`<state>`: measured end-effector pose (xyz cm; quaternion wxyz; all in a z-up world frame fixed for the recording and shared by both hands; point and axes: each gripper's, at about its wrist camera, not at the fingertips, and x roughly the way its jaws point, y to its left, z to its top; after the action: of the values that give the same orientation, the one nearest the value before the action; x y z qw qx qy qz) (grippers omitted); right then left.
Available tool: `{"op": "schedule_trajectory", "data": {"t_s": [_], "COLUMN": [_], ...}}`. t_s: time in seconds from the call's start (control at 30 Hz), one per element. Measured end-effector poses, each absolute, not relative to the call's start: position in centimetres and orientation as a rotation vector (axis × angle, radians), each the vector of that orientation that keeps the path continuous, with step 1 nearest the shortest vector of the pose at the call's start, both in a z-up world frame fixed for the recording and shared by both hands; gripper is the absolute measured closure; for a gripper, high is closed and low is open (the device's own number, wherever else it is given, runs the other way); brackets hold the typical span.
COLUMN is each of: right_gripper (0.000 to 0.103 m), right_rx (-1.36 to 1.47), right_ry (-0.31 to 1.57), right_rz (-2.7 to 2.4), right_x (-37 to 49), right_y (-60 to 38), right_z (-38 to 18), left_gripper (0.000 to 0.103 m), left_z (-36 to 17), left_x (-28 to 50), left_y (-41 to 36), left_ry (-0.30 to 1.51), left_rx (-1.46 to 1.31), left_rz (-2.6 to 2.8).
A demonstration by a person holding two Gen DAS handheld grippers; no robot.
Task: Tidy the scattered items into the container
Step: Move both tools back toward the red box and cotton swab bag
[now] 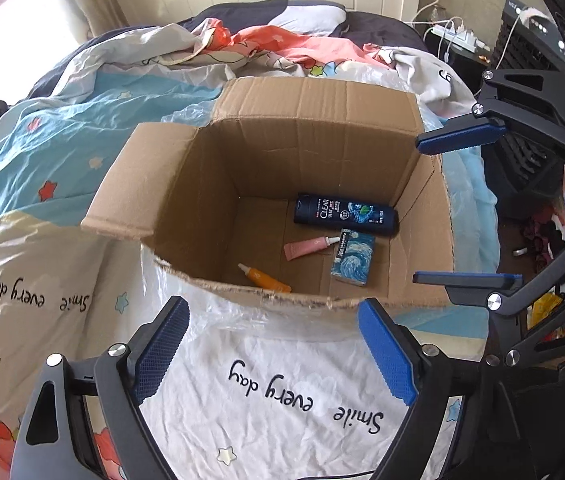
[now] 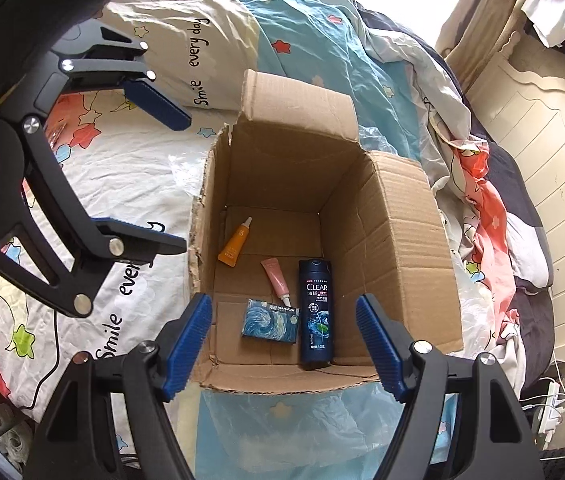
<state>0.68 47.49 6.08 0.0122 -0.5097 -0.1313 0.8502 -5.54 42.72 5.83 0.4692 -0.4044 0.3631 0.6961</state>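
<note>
Step in hand: we judge the tidying near done, both tools hovering at the cardboard box point(image 2: 402, 240) on the quilt point(image 2: 130, 168). Left gripper point(image 1: 274, 344): jaws wide, holding nothing. Right gripper point(image 2: 282, 344): jaws wide, holding nothing. Box contents, left to right in the right wrist view: orange tube point(image 2: 235, 248), blue patterned carton point(image 2: 269, 321), pink tube point(image 2: 277, 282), dark shampoo bottle point(image 2: 315, 312). Next move: we see no stray item outside, so we would scan the bed.

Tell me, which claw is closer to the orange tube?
Left. The left claw hangs just outside the box wall beside the orange tube; the right claw is at the far side.
</note>
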Motion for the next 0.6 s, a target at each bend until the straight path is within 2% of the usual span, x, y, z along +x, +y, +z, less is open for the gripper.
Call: {"op": "schedule_trajectory", "data": {"t_s": [0.13,0.37,0.6], "right_gripper": [0.032,0.032,0.032], "right_rx": [-1.586,-1.606,-1.662], "right_ry": [-0.435,-0.550,-0.602], "right_rz": [2.663,2.712,2.741], "right_x": [1.1,1.1,0.4], "right_y": [45.2,38.7,33.3], "right_z": [7.4,8.3,7.5], "left_gripper": [0.002,0.002,0.000], "left_z": [7.1,6.6,5.1], "left_x": [-4.8,-3.7,-2.7], "left_y": [38.7,31.4,23.6], "left_ry": [0.817,0.789,0.679], "left_rx": [-1.025,-1.156,-1.314], "left_rz": [1.780,1.866,1.959]}}
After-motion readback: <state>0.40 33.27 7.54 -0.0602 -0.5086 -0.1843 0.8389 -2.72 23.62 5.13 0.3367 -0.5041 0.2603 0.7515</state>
